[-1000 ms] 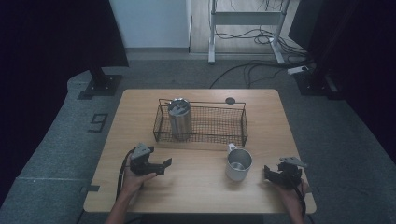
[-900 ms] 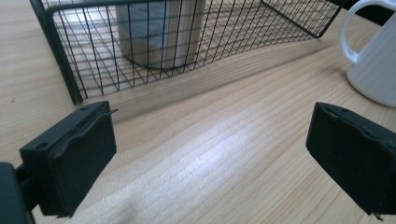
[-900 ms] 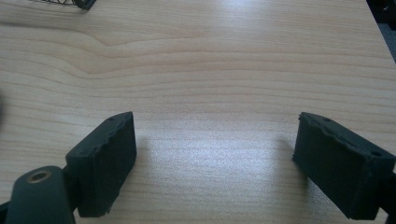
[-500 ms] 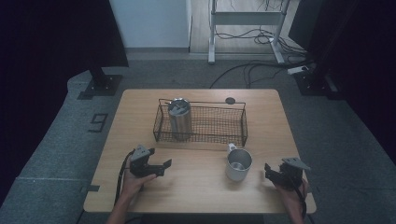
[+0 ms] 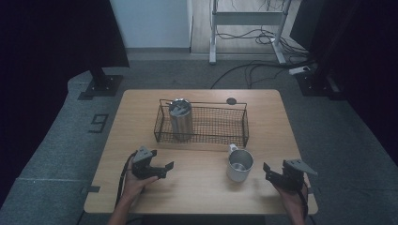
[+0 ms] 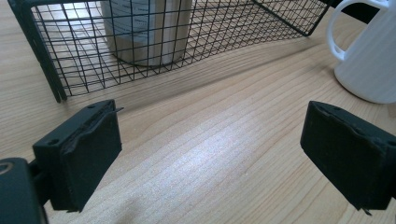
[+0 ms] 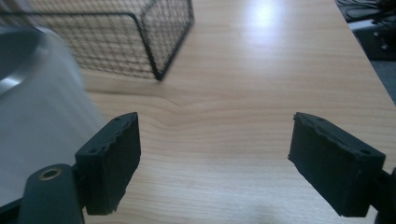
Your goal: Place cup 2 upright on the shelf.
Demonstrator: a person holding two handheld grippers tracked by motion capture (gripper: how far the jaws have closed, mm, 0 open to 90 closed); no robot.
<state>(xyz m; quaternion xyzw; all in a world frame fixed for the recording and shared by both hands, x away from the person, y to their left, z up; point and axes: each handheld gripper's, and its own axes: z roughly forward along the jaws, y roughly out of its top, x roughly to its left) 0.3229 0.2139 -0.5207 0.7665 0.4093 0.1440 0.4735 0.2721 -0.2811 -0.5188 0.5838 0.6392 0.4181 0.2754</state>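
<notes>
White mug (image 5: 240, 164) seen upright on surface (image 5: 197, 197), lower centre of high view, just below wire basket (image 5: 202, 123). Right tongs (image 5: 273, 174) nearer, mug at left edge of right gripper view; gap wide in frames, nothing held. Left tongs (image 5: 164, 169) spread, nothing held.

The right tongs (image 7: 215, 163) gape over bare bench (image 7: 243, 93); a white mug (image 7: 37, 107) sits left, below the wire basket (image 7: 116, 32).

Both grippers are black. The left gripper (image 5: 166, 167) has a grey three-cornered plate on top and a black cable behind it. The right gripper (image 5: 266, 171) has the same grey plate. Its pads (image 7: 109, 161) are thick, rectangular, with small holes and rough edges.
</notes>
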